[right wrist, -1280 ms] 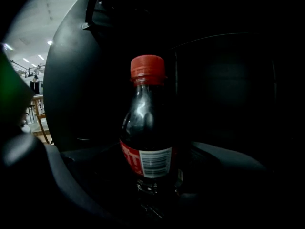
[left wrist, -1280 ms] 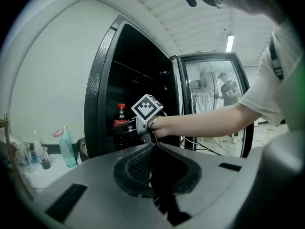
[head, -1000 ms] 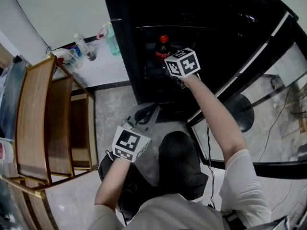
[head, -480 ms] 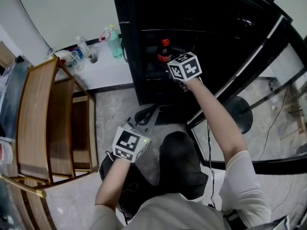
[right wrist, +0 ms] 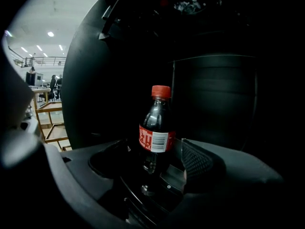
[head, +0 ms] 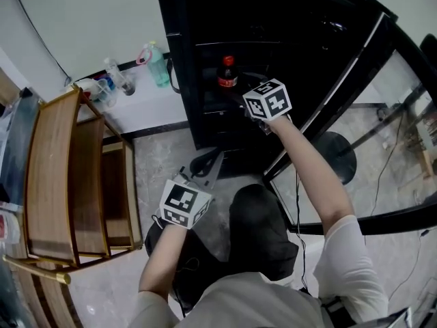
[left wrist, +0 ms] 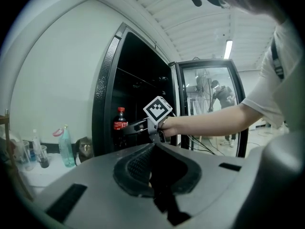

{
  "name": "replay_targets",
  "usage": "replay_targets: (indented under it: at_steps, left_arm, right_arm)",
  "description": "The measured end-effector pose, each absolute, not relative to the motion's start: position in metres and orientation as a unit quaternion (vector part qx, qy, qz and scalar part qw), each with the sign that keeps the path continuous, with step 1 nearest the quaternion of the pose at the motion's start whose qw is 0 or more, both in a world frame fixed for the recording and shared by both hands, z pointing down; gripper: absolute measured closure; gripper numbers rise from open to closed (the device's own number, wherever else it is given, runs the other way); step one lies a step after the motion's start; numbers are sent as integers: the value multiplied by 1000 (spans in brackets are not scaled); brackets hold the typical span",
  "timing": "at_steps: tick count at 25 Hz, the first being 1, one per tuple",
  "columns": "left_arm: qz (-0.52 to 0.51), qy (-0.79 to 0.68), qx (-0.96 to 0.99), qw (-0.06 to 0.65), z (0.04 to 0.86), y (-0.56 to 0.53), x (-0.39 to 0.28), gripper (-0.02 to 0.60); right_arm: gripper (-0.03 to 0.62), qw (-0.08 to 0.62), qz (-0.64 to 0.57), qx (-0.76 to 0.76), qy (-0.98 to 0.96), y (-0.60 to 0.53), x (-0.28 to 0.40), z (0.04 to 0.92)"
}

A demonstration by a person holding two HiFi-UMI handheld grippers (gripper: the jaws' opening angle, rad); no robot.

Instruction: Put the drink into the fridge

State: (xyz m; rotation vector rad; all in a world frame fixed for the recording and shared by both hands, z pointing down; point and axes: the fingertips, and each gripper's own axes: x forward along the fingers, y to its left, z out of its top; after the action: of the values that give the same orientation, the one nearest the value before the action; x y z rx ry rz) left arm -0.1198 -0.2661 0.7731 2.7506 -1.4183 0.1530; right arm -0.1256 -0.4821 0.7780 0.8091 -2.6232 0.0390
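The right gripper [right wrist: 153, 168] points into the dark fridge [right wrist: 214, 80]; its jaws have just swung wide, then eased in a touch, and stand apart with the cola bottle [right wrist: 156, 128] upright in the gap, neither pad pressing on it. The bottle bears a red cap and a red label; far left, outside the fridge, stands a wooden rack [right wrist: 50, 120].

Red-capped cola bottle [head: 227, 74] stands upright inside the dark fridge [head: 273, 19].
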Motion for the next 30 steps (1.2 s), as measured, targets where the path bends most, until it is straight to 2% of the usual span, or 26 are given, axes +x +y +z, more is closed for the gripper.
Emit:
replay_targets:
  at_steps: [7,18,30]
  left_arm:
    - [45,-454,889,21,770,-263,-121,572]
    - [38,-443,895,15,770,-254,-118,572]
    - [47,-442,896,1,762,-249,-119,572]
  right_arm:
    - [287,175,22,306,-936,-466,-105,768]
    - [419,147,19,327,-933,-418,-66,752]
    - [500,110,8,336,-936,-370,-45,723]
